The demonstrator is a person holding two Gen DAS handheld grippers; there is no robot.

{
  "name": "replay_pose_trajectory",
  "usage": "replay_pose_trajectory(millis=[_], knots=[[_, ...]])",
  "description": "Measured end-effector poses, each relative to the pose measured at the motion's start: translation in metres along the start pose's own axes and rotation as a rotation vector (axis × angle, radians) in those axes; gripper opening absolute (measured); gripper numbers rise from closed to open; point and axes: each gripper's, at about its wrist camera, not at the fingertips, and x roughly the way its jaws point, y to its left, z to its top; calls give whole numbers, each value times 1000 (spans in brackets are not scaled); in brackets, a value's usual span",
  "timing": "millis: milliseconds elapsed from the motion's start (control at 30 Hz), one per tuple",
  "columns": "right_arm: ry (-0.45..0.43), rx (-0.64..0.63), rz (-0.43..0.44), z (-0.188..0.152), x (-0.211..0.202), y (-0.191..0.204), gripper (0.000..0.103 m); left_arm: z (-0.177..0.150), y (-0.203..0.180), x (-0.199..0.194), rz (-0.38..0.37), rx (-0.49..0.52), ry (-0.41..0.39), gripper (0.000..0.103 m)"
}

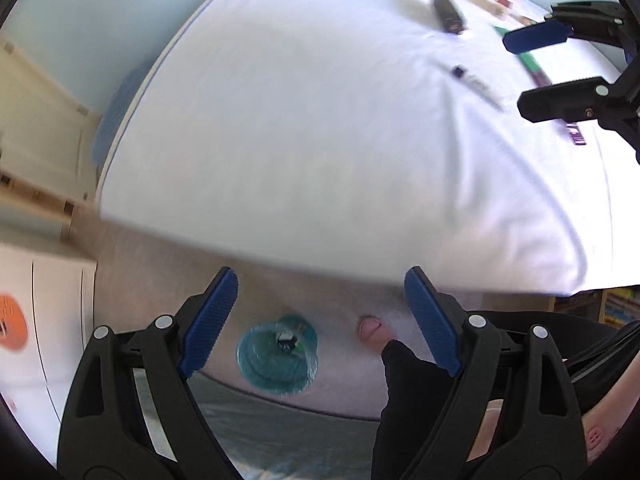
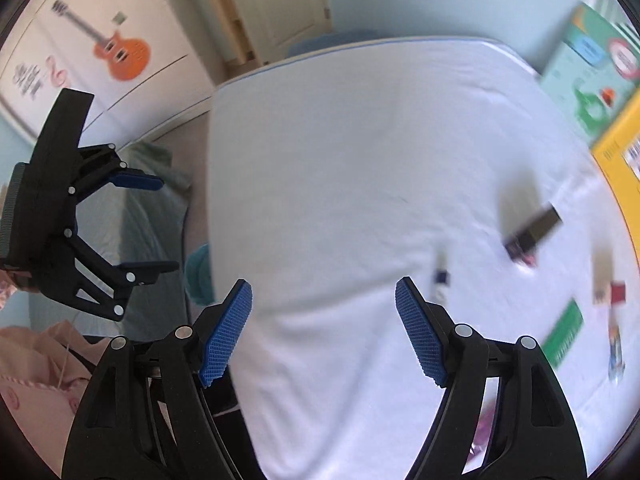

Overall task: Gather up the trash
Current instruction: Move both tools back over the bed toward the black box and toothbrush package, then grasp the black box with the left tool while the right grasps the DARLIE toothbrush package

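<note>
Several wrappers lie on a white bed (image 2: 360, 152): a dark wrapper (image 2: 532, 232), a green wrapper (image 2: 564, 334), a small white and dark packet (image 2: 440, 280) and a red one (image 2: 618, 294). My right gripper (image 2: 324, 330) is open and empty above the bed's near edge, left of the wrappers. My left gripper (image 1: 316, 314) is open and empty, past the bed's edge, above a teal bin (image 1: 278, 358) on the floor that holds some trash. The dark wrapper (image 1: 450, 12) and my right gripper (image 1: 532, 74) show in the left wrist view at the far right.
A yellow book (image 2: 624, 160) and a green box (image 2: 592, 76) lie at the bed's far right. A white wardrobe with a guitar sticker (image 2: 120, 52) and a door (image 2: 280, 4) stand beyond. A person's foot (image 1: 372, 330) is beside the bin.
</note>
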Motion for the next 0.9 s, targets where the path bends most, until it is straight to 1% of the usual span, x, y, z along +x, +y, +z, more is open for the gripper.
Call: replay_pose_trajectory(millis=[100,200,300,367,467,633,700,900], knots=[[-10,75,-44,-21,-12,-27,78,26,-21,1,-2,71,-20,87],[-8,147,-82,-44,-23,-51,78,52,-45,1,-14,144,-37,87],[-4,209,-117,-71,-35,-81,79,71,-63,2,-25,201,-43,88],[-3,243,-141,-90,-44,-99,81,87,-78,3,-24,239,-45,89],[-8,292,-162,-109,-54,-115,87,108,-98,2,-27,293,-49,91],[-2,361,-167,-125,-53,-142,88,144,-122,7,-33,349,-51,92],[4,374,-157,-129,-51,-150,88,160,-124,13,-38,364,-47,92],[50,383,-166,-128,-32,-168,88,200,-131,34,-46,397,-28,92]])
